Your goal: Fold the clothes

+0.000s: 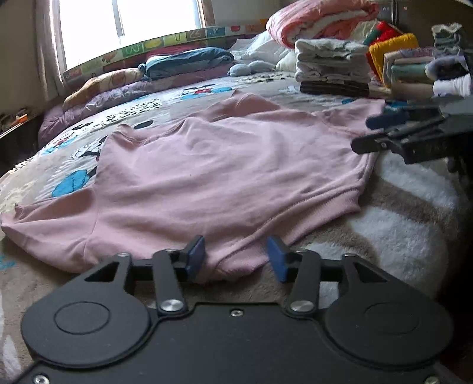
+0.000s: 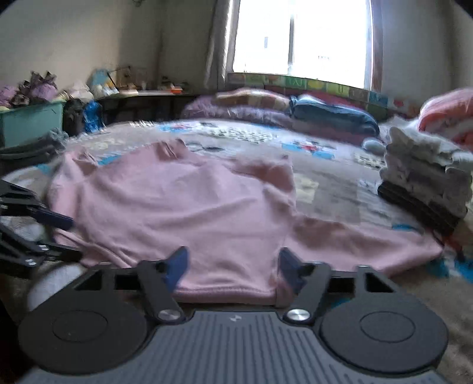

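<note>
Left tool: your left tool (image 1: 235, 258) sits low at the near hem of the shirt, fingers spread, the pink cloth lying between the blue pads (image 1: 195, 257) but not pinched.
Right tool: your right tool (image 2: 232, 270) is also spread wide, with the shirt's near edge bunched between its fingers; nothing is clamped.
Shirt: the pink shirt (image 1: 207, 171) lies spread flat on the bed (image 1: 142, 109), its front edge over a striped fluffy blanket (image 1: 399, 212), one sleeve reaching out to your left.
Other tool: from the left view your right tool (image 1: 393, 133) hovers at the shirt's right edge.
Stack: a folded pile (image 1: 332, 63) stands beyond the shirt, to the right, apart from it.
Far: pillows (image 1: 189, 60) line the bed's far side under a bright window (image 1: 130, 26).
</note>
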A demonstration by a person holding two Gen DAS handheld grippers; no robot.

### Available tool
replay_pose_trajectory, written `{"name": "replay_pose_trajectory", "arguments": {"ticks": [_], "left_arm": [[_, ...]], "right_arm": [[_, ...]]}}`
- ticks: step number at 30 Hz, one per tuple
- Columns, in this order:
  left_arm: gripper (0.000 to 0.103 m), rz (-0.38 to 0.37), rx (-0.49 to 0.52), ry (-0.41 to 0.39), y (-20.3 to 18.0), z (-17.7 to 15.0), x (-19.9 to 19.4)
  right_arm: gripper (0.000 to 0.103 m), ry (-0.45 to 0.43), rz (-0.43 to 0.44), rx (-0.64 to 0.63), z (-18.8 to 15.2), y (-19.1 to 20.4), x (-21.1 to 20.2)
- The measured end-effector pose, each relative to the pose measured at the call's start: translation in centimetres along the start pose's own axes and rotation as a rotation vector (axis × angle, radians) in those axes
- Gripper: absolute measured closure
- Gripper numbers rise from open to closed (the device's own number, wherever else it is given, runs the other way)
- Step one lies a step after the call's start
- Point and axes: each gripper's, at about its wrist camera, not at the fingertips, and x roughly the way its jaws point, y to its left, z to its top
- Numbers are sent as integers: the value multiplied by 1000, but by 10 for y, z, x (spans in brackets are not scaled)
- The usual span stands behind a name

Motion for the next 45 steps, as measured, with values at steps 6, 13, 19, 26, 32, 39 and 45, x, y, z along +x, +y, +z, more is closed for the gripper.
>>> {"name": "replay_pose_trajectory", "arguments": {"ticks": [6, 13, 19, 26, 32, 39, 45], "left_arm": [[47, -32, -11, 17, 9, -5, -11], [47, -79, -227, -61, 62, -7, -44], [54, 29, -587, -138, 132, -23, -56], [68, 73, -691, -161, 161, -22, -46], [68, 82, -705, -144, 171, -22, -39], [68, 110, -669, -137, 190, -16, -32], [68, 139, -602, -140, 225, -3, -15]], "right_arm": [[28, -7, -9, 10, 3, -2, -17], [42, -108, 75, -115, 21, 44, -27], [61, -97, 279, -258, 43, 118, 2], [72, -99, 379, -330, 71, 186, 44], [75, -22, 353, -389, 67, 222, 82], [77, -33, 329, -446, 84, 231, 63], [77, -64, 329, -444, 98, 245, 72]]}}
